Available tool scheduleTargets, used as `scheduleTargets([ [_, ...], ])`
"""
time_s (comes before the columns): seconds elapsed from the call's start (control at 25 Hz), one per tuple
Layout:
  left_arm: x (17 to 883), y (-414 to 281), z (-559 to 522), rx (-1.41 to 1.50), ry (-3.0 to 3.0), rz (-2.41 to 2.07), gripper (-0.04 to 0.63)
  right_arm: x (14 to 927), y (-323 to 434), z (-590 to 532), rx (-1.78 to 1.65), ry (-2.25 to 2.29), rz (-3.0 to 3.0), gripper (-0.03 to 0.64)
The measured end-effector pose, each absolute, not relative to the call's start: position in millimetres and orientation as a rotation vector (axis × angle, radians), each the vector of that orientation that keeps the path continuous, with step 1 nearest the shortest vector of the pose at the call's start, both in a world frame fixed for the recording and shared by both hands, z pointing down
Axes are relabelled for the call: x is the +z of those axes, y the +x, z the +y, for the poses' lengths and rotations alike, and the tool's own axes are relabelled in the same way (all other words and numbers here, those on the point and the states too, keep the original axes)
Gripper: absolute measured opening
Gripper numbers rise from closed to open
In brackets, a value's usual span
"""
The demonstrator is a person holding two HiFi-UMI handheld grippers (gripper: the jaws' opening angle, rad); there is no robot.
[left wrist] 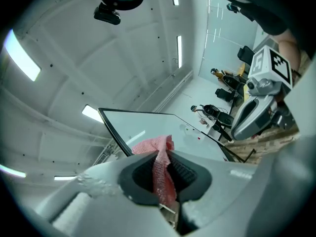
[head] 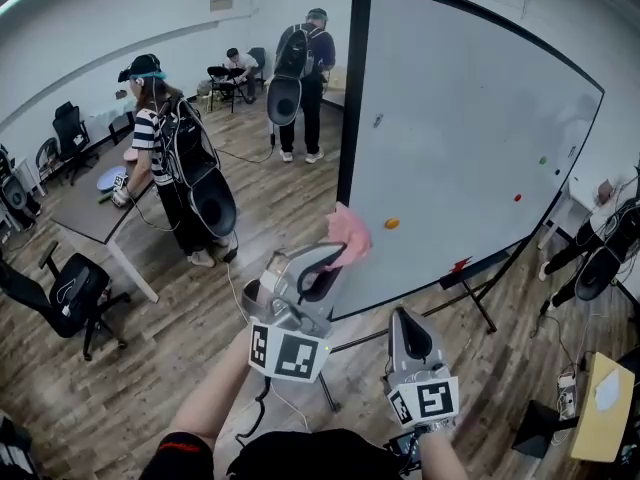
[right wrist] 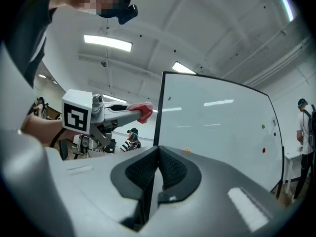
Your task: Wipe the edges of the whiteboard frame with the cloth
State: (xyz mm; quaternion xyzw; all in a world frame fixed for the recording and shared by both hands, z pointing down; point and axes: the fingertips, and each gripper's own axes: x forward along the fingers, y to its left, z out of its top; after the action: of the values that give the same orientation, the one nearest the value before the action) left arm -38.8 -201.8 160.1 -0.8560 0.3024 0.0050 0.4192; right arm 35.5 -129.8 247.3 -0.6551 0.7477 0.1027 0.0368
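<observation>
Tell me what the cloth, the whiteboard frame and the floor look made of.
The cloth: pink woven fabric, matte; a fine grid weave shows and it folds limply. The whiteboard frame: black, smooth, straight; probably painted metal or plastic, can't tell which. The floor: wood-look planks with grain and seams; real wood or laminate is unclear.

Left hand-held gripper (head: 338,251) raised, clamping cloth (head: 350,230); right hand-held gripper (head: 405,318) closed.

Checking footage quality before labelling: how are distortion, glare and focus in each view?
Head view: fisheye bows the whiteboard frame. Left gripper view: ceiling lights blown out, cloth in focus. Right gripper view: lights reflect as streaks on the whiteboard.
</observation>
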Motion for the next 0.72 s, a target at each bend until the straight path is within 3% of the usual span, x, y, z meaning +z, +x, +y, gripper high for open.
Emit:
scheduleTargets([
  [0.72,44.5,-19.0,-235.9,-0.176,-1.712,0.812,0.026,156.0,19.1,-176.5,0.585,-1.812,2.398,0.002],
])
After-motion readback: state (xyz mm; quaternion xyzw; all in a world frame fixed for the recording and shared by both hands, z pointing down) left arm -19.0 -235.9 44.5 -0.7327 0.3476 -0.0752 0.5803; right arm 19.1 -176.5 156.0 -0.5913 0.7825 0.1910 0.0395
